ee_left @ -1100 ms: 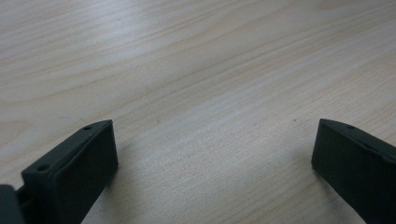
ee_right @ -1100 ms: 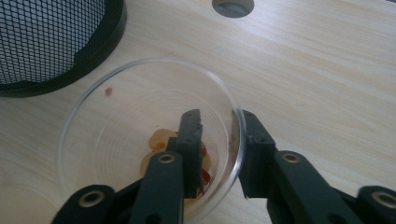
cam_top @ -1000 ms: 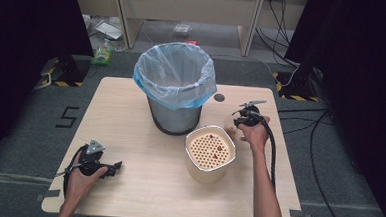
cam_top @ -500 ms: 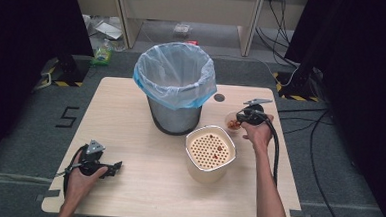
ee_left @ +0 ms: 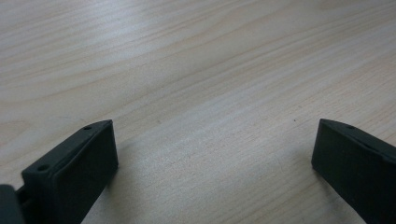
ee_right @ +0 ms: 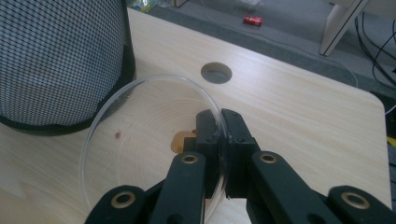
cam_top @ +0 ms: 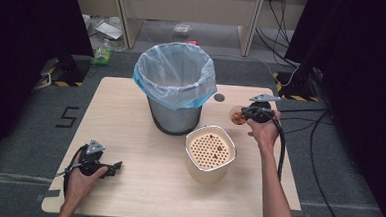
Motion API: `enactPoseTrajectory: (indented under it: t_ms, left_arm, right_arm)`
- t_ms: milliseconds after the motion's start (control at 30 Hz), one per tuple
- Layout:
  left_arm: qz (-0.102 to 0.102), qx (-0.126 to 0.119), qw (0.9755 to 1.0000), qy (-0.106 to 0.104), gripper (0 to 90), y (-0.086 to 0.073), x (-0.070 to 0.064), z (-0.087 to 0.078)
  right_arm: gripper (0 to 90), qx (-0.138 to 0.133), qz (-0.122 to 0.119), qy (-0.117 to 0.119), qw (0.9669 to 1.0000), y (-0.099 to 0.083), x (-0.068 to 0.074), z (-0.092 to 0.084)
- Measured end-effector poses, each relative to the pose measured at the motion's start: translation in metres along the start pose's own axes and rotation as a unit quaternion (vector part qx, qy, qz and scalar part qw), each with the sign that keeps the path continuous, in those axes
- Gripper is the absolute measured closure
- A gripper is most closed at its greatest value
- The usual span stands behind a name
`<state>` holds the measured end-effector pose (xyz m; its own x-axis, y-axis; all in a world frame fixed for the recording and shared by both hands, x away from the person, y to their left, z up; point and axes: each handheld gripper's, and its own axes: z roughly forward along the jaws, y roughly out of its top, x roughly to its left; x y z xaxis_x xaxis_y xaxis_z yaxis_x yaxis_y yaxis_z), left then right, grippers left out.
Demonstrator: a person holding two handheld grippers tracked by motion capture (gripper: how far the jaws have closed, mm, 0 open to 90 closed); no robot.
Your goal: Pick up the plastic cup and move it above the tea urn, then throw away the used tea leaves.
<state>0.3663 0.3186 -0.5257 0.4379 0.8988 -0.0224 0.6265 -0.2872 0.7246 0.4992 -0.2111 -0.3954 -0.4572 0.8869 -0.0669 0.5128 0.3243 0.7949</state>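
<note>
Clamping the rim of a clear glass dish (ee_right: 140, 140), the right gripper (ee_right: 219, 140) has its jaws pressed together on the glass, and a few brownish bits sit inside the dish. In the high view that dish (cam_top: 237, 115) hangs above the table's right side, just right of the mesh bin (cam_top: 176, 90) with its blue bag. Near it stands a cream container (cam_top: 209, 152) with a perforated top. Over at the near left corner, the left gripper (cam_top: 114, 166) rests on the wooden table (cam_top: 130, 130), jaws spread wide apart over bare wood.
</note>
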Motion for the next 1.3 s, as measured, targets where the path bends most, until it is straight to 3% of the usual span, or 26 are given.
enactPoseTrajectory:
  t_ms: [367,533,700,733,800,900,933,967,1000,1133,1167,1267,1300]
  left_arm:
    - [0.0,0.0,1.0,0.0,0.0,0.0,0.0,0.0]
    - [0.0,0.0,1.0,0.0,0.0,0.0,0.0,0.0]
    - [0.0,0.0,1.0,0.0,0.0,0.0,0.0,0.0]
    - [0.0,0.0,1.0,0.0,0.0,0.0,0.0,0.0]
    - [0.0,0.0,1.0,0.0,0.0,0.0,0.0,0.0]
    - [0.0,0.0,1.0,0.001,0.0,0.0,0.0,0.0]
    - [0.0,0.0,1.0,0.0,0.0,0.0,0.0,0.0]
    - [0.0,0.0,1.0,0.0,0.0,0.0,0.0,0.0]
    - [0.0,-0.001,1.0,0.0,0.0,0.0,0.0,0.0]
    - [0.0,0.0,1.0,0.0,0.0,0.0,0.0,0.0]
    - [0.0,0.0,1.0,0.0,0.0,0.0,0.0,0.0]
    - [0.0,0.0,1.0,0.0,0.0,0.0,0.0,0.0]
    - [0.0,0.0,1.0,0.0,0.0,0.0,0.0,0.0]
  right_arm:
    - [87.2,-0.052,-0.035,0.001,0.9981,0.01,0.014,-0.031]
    - [87.2,-0.076,-0.072,-0.009,0.9944,0.016,0.028,-0.048]
    - [87.2,-0.11,-0.115,-0.02,0.9871,0.019,0.046,-0.065]
    - [87.2,-0.11,-0.115,-0.02,0.9871,0.019,0.046,-0.065]
    - [87.2,-0.132,-0.155,-0.04,0.9782,0.02,0.059,-0.075]
    - [87.2,-0.152,-0.186,-0.057,0.969,0.02,0.07,-0.081]
    - [87.2,-0.152,-0.186,-0.057,0.969,0.02,0.07,-0.081]
    - [87.3,-0.167,-0.214,-0.073,0.9595,0.019,0.079,-0.084]
    - [87.3,-0.169,-0.223,-0.08,0.9568,0.019,0.082,-0.084]
    - [87.3,-0.184,-0.28,-0.11,0.9357,0.013,0.099,-0.083]
    - [87.3,-0.184,-0.28,-0.11,0.9357,0.013,0.099,-0.083]
    - [87.3,-0.186,-0.329,-0.137,0.9157,0.006,0.111,-0.082]
    - [87.3,-0.191,-0.349,-0.152,0.9046,0.0,0.116,-0.083]
